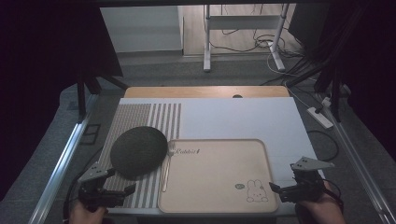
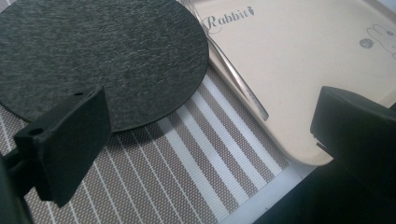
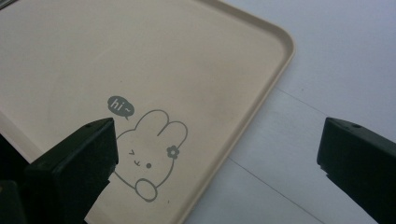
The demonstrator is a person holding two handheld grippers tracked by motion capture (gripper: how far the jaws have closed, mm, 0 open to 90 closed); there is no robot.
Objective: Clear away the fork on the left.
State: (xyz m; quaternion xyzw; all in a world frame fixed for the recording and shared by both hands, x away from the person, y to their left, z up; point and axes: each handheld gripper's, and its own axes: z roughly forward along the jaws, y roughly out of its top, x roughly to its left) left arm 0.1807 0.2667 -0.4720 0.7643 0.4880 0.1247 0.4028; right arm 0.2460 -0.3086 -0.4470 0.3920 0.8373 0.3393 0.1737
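Observation:
A beige tray printed with "Rabbit" and a bunny drawing lies at the table's front middle. A metal fork rests along its left rim. Left of the fork, a round dark felt mat lies on a striped placemat. My left gripper hovers open at the front left, near the mat's front edge. In the left gripper view the mat, the fork and the tray lie ahead of the wide-apart jaws. My right gripper is open at the tray's front right corner.
A white table sheet covers the rest of the top, with a wooden edge at the back. Metal rails run down both sides. A power strip and cables lie on the floor to the right.

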